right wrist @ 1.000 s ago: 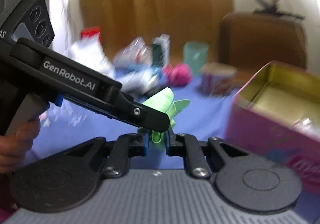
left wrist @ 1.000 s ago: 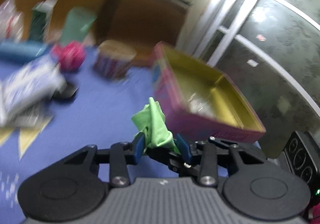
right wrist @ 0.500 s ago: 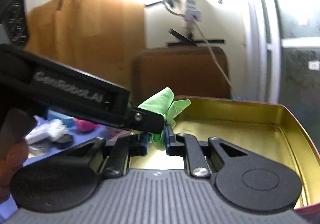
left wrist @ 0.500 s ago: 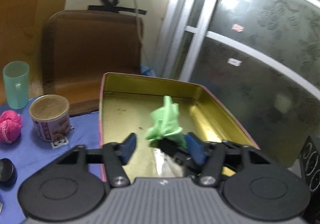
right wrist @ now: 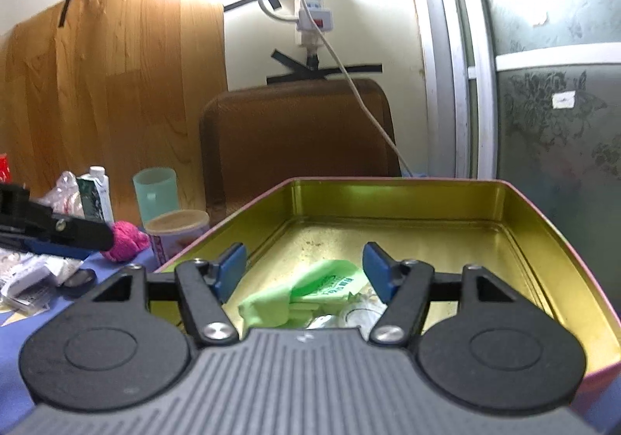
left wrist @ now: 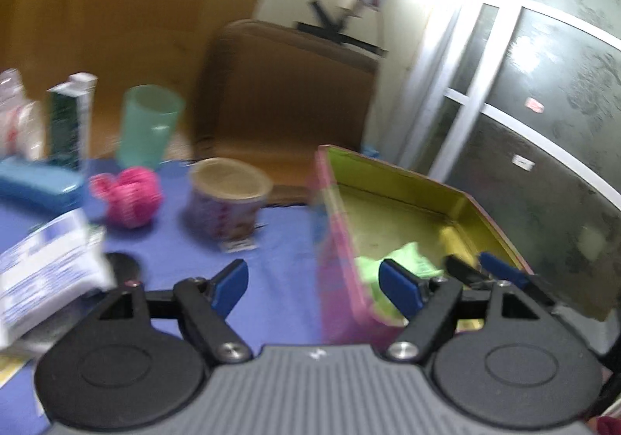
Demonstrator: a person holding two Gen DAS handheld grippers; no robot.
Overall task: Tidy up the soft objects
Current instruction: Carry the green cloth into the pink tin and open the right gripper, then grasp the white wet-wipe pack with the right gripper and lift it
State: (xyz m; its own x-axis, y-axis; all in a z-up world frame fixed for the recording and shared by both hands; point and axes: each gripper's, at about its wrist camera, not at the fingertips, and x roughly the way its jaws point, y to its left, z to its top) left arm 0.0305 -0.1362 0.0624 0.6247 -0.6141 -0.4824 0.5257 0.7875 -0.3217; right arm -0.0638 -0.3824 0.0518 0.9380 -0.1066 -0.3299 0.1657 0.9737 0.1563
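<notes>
Crumpled green cloth (right wrist: 310, 295) lay in gold-lined pink tin (right wrist: 543, 240), released for storage; L gripper (left wrist: 314, 279) & R gripper (right wrist: 304, 268) jaws opening, empty.

Left wrist view blurred; green cloth (left wrist: 407, 260) partly hidden behind tin wall (left wrist: 337, 264); packet (left wrist: 42, 272) print unreadable.

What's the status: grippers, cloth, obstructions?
Left gripper, right gripper jaws opening, empty. Green cloth lying in tin. Nothing blocking.

A brown chair back (right wrist: 299, 132) stands against a cream wall (right wrist: 240, 46) beside frosted glass panels (right wrist: 559, 132).
</notes>
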